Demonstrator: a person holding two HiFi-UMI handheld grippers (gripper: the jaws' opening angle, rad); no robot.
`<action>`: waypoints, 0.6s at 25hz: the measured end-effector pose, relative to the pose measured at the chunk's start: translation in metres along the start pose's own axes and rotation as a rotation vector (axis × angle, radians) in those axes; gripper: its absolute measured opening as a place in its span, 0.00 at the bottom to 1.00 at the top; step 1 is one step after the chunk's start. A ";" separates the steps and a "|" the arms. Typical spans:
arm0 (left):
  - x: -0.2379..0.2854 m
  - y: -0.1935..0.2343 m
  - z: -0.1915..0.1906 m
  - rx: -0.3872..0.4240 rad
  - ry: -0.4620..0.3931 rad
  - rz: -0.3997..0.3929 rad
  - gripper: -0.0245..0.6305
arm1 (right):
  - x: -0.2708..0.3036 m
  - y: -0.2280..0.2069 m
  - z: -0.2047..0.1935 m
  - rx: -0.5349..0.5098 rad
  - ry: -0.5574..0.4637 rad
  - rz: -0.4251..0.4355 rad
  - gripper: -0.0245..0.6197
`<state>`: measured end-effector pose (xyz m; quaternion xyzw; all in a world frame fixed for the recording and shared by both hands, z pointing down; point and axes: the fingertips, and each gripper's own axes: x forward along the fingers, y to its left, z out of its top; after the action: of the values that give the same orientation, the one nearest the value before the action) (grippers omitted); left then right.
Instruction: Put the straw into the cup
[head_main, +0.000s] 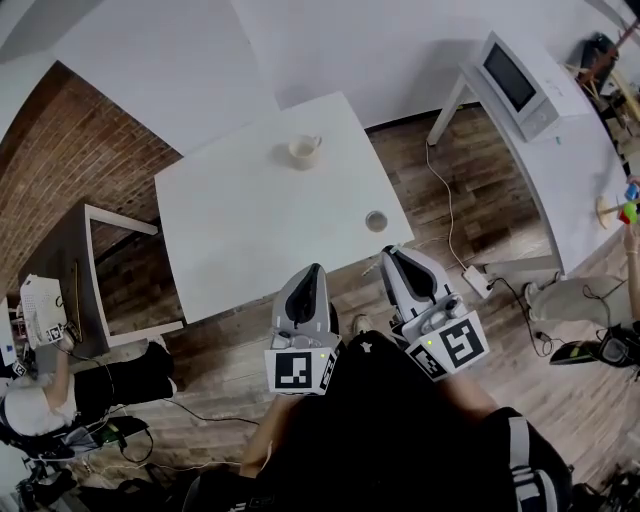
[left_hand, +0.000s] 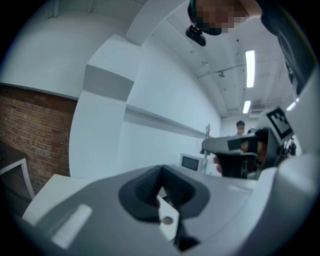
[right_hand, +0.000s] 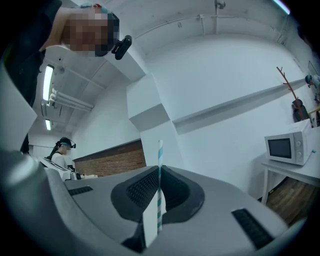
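A cream mug (head_main: 303, 150) stands at the far side of the white table (head_main: 240, 230). A small round grey cup (head_main: 376, 220) sits near the table's right front corner. My right gripper (head_main: 390, 252) hangs just off that corner and is shut on a teal-and-white striped straw (right_hand: 160, 170), which sticks out straight between the jaws (right_hand: 159, 175). The left gripper (head_main: 312, 268) is beside it, below the table's front edge. Its jaws (left_hand: 161, 186) are shut with nothing between them. Both grippers point up at the walls and ceiling in their own views.
A microwave (head_main: 515, 75) sits on a white side table at the right. A grey desk (head_main: 60, 270) and a seated person (head_main: 30, 400) are at the left. Cables and a power strip (head_main: 478, 283) lie on the wooden floor.
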<state>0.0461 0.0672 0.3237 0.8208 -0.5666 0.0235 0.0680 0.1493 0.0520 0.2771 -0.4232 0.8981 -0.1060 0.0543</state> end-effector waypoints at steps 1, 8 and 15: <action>0.003 0.005 0.000 -0.002 0.002 -0.001 0.04 | 0.005 0.000 0.000 -0.001 0.000 -0.004 0.06; 0.032 0.038 0.001 -0.019 0.019 -0.027 0.04 | 0.045 -0.008 -0.002 0.004 0.015 -0.030 0.06; 0.064 0.080 0.004 -0.034 0.028 -0.040 0.04 | 0.096 -0.012 -0.009 0.009 0.039 -0.043 0.06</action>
<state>-0.0058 -0.0208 0.3337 0.8304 -0.5492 0.0240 0.0902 0.0957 -0.0282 0.2878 -0.4402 0.8892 -0.1193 0.0363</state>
